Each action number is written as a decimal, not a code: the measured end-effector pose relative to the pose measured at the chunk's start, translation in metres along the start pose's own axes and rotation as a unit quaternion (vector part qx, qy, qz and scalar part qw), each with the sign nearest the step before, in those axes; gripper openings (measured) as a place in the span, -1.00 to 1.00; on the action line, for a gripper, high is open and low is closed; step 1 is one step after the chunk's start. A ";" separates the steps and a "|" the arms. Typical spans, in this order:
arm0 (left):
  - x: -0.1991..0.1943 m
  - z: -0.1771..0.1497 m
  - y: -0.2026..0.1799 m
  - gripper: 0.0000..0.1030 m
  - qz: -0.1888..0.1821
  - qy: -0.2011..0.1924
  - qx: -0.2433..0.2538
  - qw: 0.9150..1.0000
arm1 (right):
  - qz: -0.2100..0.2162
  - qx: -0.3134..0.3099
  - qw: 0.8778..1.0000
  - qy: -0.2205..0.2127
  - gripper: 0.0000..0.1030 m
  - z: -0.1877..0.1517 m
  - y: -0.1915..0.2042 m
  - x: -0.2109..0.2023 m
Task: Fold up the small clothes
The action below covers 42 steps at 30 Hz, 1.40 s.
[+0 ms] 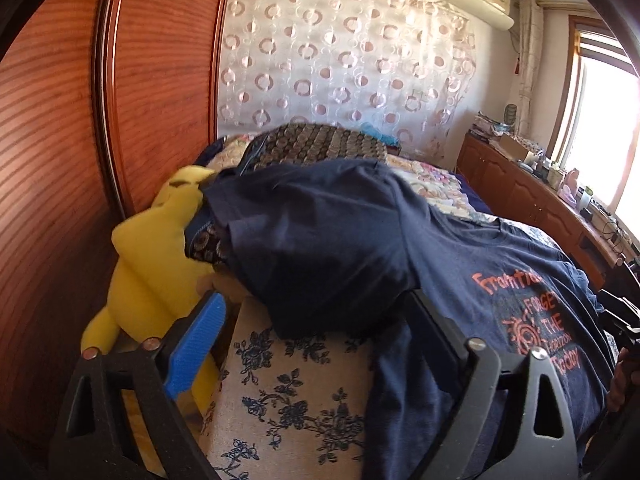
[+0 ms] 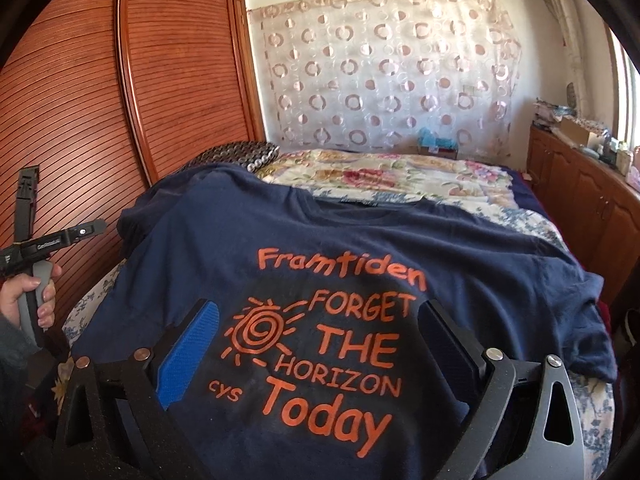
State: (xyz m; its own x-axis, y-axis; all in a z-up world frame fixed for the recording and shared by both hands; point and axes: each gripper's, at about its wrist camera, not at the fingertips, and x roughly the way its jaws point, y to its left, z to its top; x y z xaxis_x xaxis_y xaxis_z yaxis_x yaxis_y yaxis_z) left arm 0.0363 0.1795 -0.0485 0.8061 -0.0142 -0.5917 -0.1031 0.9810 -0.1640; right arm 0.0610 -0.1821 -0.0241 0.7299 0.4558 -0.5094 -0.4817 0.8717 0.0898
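Navy T-shirt (image 2: 320, 264) lay on bed (image 2: 400, 176). Left claw (image 1: 320, 320) released at sleeve (image 1: 312, 240); right claw (image 2: 316, 344) released. Risk: shallow pinch, sleeve slipping; yellow plush toy (image 1: 152, 256) snagging.

T-shirt (image 2: 320, 248) lies spread on the bed (image 2: 400, 176), collar toward the far wall. Its left sleeve (image 1: 320, 240) is draped over a pillow (image 1: 320, 144) at the bed's left edge. Plush toy (image 1: 152, 264) sits left of that sleeve, between bed and wardrobe (image 2: 160, 80). Quilt (image 2: 380, 172) lies behind the shirt; curtain (image 2: 380, 72) hangs behind the bed. Cabinet (image 2: 580, 192) stands along the right, under the window (image 1: 600, 128). Left gripper (image 1: 316, 328) sits at the sleeve; right gripper (image 2: 316, 340) over the shirt front.
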 end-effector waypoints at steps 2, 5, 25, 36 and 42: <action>0.010 -0.001 0.005 0.63 0.000 0.012 -0.004 1.000 | 0.007 -0.005 1.000 0.002 0.91 0.002 -0.001 -0.001; 0.026 0.000 0.012 0.47 -0.005 0.032 -0.010 0.999 | 0.014 -0.006 1.000 0.007 0.91 0.004 -0.005 0.001; 0.040 0.000 0.016 -0.93 -0.034 0.071 0.017 0.997 | 0.019 0.002 1.000 -0.004 0.91 -0.005 0.000 0.002; 0.005 0.037 -0.019 -0.96 -0.067 0.028 0.063 0.995 | 0.020 0.013 1.000 -0.007 0.91 -0.006 -0.004 -0.002; -0.009 0.062 -0.048 -0.95 -0.054 -0.005 0.092 0.994 | 0.022 0.018 1.000 -0.008 0.91 -0.005 -0.006 -0.004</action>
State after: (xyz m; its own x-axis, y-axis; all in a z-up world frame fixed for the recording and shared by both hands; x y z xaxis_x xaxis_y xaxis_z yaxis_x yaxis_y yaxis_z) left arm 0.0698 0.1449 0.0139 0.8126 -0.1202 -0.5703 0.0922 0.9927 -0.0779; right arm 0.0585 -0.1895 -0.0274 0.7158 0.4963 -0.4913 -0.4956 0.8566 0.1432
